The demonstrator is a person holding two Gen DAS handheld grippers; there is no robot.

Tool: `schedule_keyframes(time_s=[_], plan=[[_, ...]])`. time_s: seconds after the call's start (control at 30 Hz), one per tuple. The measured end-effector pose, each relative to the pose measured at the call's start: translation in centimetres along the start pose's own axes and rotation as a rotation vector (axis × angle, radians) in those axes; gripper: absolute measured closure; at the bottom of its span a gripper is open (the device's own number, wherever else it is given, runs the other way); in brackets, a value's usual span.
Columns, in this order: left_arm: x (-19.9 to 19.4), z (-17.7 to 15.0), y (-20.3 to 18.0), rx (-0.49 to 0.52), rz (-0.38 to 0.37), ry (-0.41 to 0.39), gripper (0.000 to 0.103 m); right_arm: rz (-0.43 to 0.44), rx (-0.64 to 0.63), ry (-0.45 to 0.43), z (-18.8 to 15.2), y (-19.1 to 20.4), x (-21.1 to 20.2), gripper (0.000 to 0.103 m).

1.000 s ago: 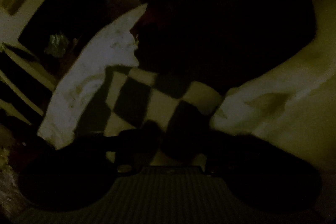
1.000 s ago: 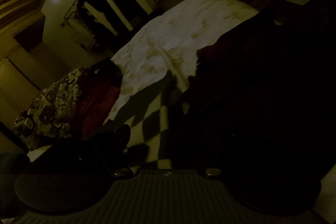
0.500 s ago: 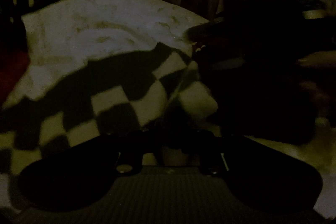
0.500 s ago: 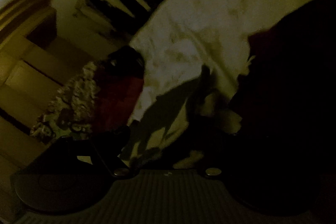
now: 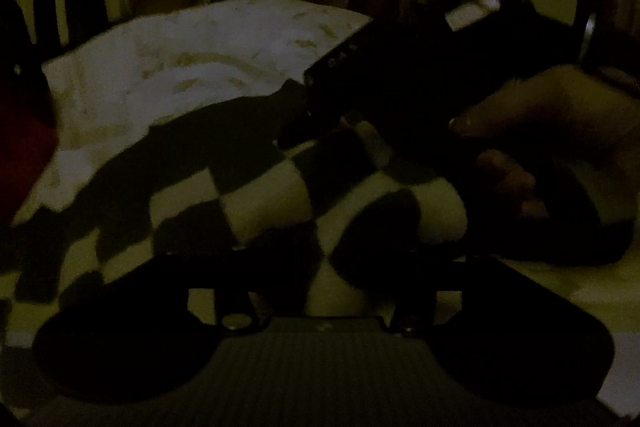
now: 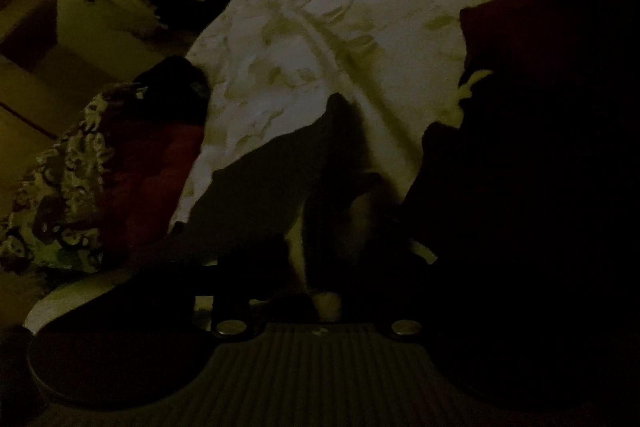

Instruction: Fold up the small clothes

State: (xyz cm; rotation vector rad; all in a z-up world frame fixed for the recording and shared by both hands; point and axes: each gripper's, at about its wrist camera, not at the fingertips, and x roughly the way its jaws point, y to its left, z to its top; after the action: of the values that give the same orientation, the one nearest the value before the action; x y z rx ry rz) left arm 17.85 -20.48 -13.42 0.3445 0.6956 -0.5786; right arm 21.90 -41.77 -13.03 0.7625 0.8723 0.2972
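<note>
Checked cloth (image 5: 256, 203) without legible writing between the opening left gripper (image 5: 320, 267) jaws.

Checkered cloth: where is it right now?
In the left wrist view the checkered cloth lies centre frame, just ahead of the left gripper, in front of the pale printed sheet.

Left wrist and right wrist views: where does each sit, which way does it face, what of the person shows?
Left wrist: on the left gripper, angled down at the black-and-cream checkered cloth; right gripper and a hand show, jaws opening.
Right wrist: on the right gripper, tilted, facing the cloth; only dark fingers show, jaws closing.
Shared: checkered cloth, pale patterned sheet.
</note>
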Motion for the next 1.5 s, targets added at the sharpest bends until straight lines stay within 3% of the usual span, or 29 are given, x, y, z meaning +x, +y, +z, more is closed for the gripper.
schedule_keyframes(time_s=[0.1,0.17,0.27,0.43,0.57,0.73,0.97,1.03,1.07,1.1,1.13,1.17,1.3,1.4,1.5], plan=[[0.9,0.2,-1.6,0.042,0.056,-0.016,0.054,0.023,0.021,-0.003,0.1,-0.5,-0.4,0.057],[0.4,0.4,-1.0,0.002,0.031,-0.035,0.076,0.049,0.055,-0.015,0.2,-0.3,-0.9,0.063],[-1.3,0.6,1.1,-0.075,-0.019,-0.045,0.083,0.099,0.07,-0.022,0.3,1.1,-1.7,0.067],[-7.4,0.4,8.5,-0.376,-0.086,-0.117,0.085,0.295,0.089,-0.027,0.6,6.7,-2.3,0.068],[-11.8,-1.1,13.1,-0.477,-0.004,-0.172,0.086,0.355,0.023,0.028,-0.3,14.2,0.1,0.069],[-15.4,-4.7,18.0,-0.593,0.101,-0.174,0.086,0.355,-0.122,0.123,-3.3,22.7,5.6,0.069],[-16.9,-10.0,22.7,-0.734,0.187,-0.109,0.083,0.277,-0.213,0.205,-8.6,27.4,12.8,0.068],[-16.9,-10.8,23.2,-0.756,0.216,-0.092,0.072,0.249,-0.229,0.212,-9.6,27.3,13.9,0.054],[-17.0,-11.1,23.4,-0.759,0.248,-0.083,0.056,0.238,-0.228,0.219,-10.1,27.4,14.7,0.044],[-16.9,-11.3,23.5,-0.75,0.289,-0.065,0.048,0.235,-0.238,0.225,-10.5,27.5,15.1,0.025],[-16.8,-11.7,23.7,-0.745,0.336,-0.044,0.032,0.226,-0.259,0.226,-10.8,27.7,15.7,0.005],[-16.7,-12.1,24.1,-0.748,0.366,-0.027,0.028,0.206,-0.292,0.224,-11.2,27.8,16.1,0.0],[-17.0,-12.7,24.8,-0.763,0.332,-0.029,0.028,0.216,-0.386,0.155,-10.9,27.9,14.5,0.0],[-17.8,-12.2,24.8,-0.763,0.327,-0.054,0.024,0.279,-0.382,0.041,-8.7,26.9,10.5,0.0],[-19.0,-11.5,25.0,-0.761,0.303,-0.084,0.019,0.269,-0.352,0.02,-6.8,24.9,7.1,0.0]])
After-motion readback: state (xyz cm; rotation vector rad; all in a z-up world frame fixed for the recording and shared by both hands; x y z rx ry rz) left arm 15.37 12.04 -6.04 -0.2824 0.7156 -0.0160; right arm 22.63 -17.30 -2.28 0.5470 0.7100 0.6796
